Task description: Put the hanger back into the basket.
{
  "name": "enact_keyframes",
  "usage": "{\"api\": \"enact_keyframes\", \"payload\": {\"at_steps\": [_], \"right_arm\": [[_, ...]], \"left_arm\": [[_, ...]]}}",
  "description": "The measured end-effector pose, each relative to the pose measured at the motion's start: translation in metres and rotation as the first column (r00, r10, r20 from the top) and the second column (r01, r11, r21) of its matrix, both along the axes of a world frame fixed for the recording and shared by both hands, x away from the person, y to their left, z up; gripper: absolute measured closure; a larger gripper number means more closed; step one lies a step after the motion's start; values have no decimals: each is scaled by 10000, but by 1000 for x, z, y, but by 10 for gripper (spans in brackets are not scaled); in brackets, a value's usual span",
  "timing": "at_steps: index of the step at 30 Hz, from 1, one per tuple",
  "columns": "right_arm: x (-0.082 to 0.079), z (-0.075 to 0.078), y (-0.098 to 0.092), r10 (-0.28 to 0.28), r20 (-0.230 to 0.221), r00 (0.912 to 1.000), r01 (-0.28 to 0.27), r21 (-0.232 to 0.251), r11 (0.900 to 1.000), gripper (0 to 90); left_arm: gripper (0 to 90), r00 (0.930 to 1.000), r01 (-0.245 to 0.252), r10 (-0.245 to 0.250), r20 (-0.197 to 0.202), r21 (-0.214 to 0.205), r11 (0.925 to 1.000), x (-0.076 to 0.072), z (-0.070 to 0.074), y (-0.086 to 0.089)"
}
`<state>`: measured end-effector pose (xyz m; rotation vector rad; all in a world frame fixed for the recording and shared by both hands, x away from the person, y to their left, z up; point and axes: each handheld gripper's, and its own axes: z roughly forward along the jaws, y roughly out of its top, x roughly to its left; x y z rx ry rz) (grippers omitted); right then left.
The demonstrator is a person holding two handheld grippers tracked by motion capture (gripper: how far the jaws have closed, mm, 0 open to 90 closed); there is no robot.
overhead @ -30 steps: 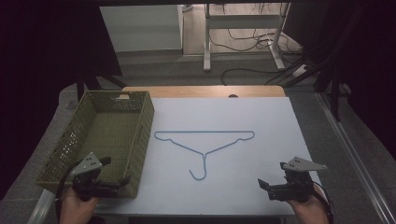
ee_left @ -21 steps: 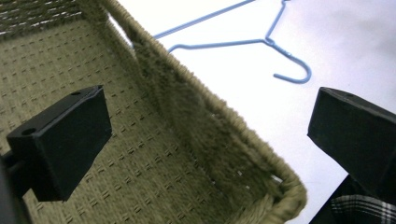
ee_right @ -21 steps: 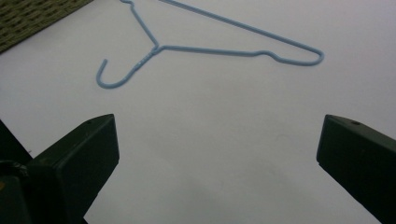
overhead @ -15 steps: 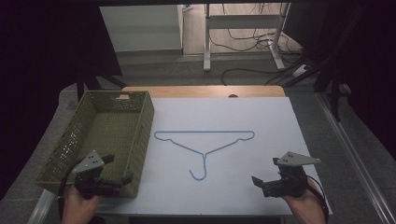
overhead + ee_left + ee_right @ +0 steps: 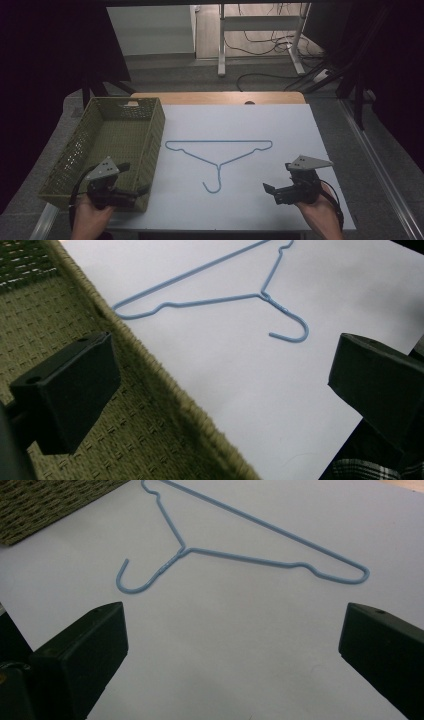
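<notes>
A light blue wire hanger (image 5: 220, 142) lies flat in the middle of the white table (image 5: 285, 125), its hook toward the near edge. My left gripper (image 5: 132, 178) is held open over the near right corner of the olive woven basket (image 5: 160, 122). In the left gripper view the open gripper (image 5: 220, 375) straddles the basket wall (image 5: 150, 390), with the hanger (image 5: 210, 302) farther off. My right gripper (image 5: 276, 177) hovers open near the front right, apart from the hanger. In the right gripper view the gripper (image 5: 235, 640) has bare table between its jaws, short of the hanger (image 5: 240, 555).
The basket looks empty inside and fills the table's left side; a corner of it (image 5: 45, 500) appears in the right gripper view. A wooden strip (image 5: 215, 97) runs along the table's far edge. Beyond it are a dark floor, cables and a desk frame (image 5: 260, 40).
My right gripper has drifted left and slightly forward, toward the hanger's hook. The left gripper has shifted a little to the right. The hanger has stayed put.
</notes>
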<state>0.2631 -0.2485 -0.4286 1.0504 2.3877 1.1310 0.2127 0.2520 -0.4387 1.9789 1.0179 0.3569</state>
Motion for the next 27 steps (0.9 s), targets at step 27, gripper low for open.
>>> {"api": "enact_keyframes", "payload": {"at_steps": [27], "right_arm": [[22,-5,40,553,-325,9979,-562,-289,9980,0]], "left_arm": [[0,9944,1028,-1038,-204,-450,9937,19,5,-51]]}}
